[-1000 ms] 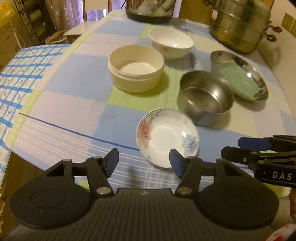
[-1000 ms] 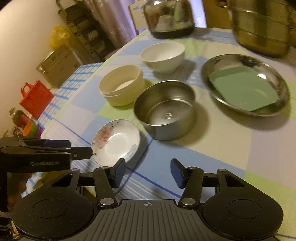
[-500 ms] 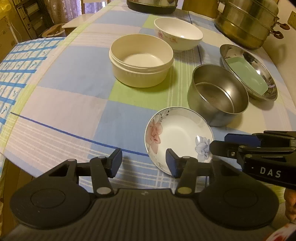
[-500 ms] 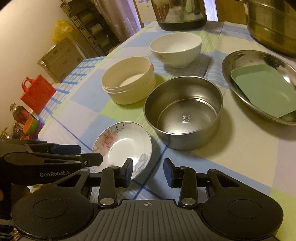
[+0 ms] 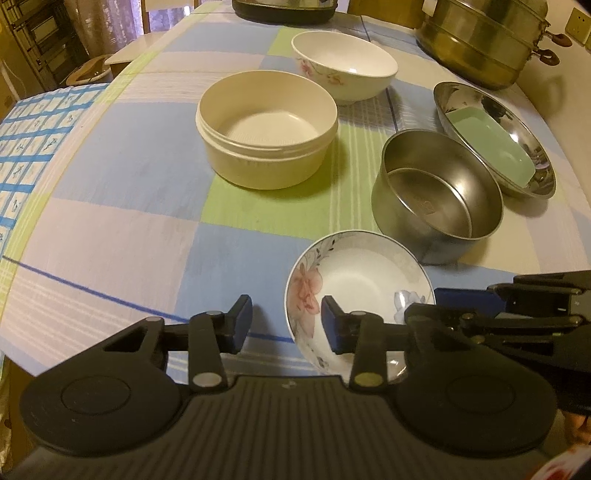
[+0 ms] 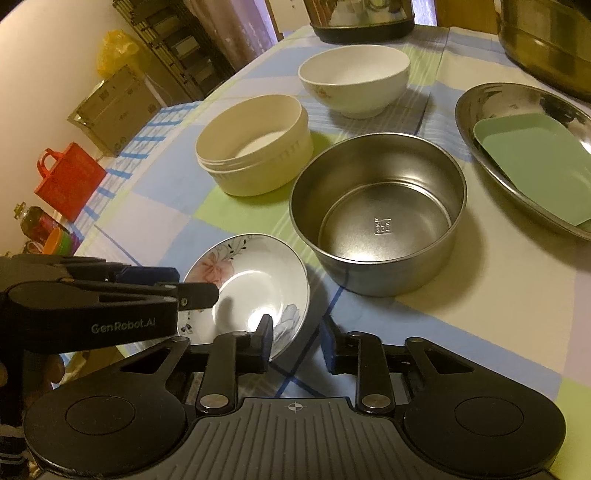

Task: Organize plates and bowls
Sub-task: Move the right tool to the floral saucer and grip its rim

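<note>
Counter (image 5: 110,229) under a checked cloth of blue, green and pale squares. Near edge: small flowered dish (image 5: 354,273). Just beyond it to the right, steel bowl (image 5: 436,195), close beside the dish. Left of the steel bowl, cream round container (image 5: 266,129), apart from it. Farther back, white bowl (image 5: 343,70) with a flower print. Right side: shallow steel plate (image 5: 532,173) with a green square plate (image 5: 491,144) lying in it. Far right corner: brass-coloured steamer pot (image 5: 480,40). Far edge, centre: dark-based appliance (image 6: 365,18), only partly seen.

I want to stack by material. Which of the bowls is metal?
The steel bowl, shiny grey, beside the floral dish; the cream bowl and white bowl aren't metal.
</note>
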`<state>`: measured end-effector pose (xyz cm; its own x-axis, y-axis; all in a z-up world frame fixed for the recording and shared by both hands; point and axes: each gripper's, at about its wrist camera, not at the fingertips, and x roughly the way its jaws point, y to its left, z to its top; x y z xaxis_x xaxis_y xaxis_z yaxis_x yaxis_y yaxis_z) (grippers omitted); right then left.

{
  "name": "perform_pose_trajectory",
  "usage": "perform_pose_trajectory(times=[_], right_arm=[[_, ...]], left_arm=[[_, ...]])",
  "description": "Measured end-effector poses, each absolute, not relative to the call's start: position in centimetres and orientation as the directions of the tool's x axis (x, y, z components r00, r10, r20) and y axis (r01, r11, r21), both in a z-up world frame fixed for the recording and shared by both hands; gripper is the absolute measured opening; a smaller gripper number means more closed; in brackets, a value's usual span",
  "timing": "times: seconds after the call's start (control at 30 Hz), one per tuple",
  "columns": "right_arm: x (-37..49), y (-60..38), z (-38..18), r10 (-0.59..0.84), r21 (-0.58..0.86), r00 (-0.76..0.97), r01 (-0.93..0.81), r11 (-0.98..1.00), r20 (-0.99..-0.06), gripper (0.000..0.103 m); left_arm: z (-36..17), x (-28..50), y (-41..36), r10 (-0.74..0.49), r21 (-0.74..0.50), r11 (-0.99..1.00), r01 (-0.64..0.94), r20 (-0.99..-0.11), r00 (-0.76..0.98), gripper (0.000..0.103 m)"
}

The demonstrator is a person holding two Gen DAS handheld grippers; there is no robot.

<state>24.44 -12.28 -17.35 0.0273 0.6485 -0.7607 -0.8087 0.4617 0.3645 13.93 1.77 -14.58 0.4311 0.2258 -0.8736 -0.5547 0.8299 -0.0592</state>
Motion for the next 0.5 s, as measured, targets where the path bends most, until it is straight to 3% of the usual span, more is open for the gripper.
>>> perform_pose_trajectory(times=[0.27,0.5], right_arm=[[24.4,-12.15,-17.47,0.65,0.364,0.035,-0.805,0.468,-0.759,0.011],[24.38,-12.2,-17.32,0.65,0.353,0.041,-0.812,0.464,-0.759,0.01]], left_arm=[[-14.84,14.11,1.87,0.188,-0.088,0.842,-0.533,-0.877,0.442,0.015],[-14.65,13.49,1.42,0.183,-0.093,0.841,-0.533,-0.879,0.441,0.012]])
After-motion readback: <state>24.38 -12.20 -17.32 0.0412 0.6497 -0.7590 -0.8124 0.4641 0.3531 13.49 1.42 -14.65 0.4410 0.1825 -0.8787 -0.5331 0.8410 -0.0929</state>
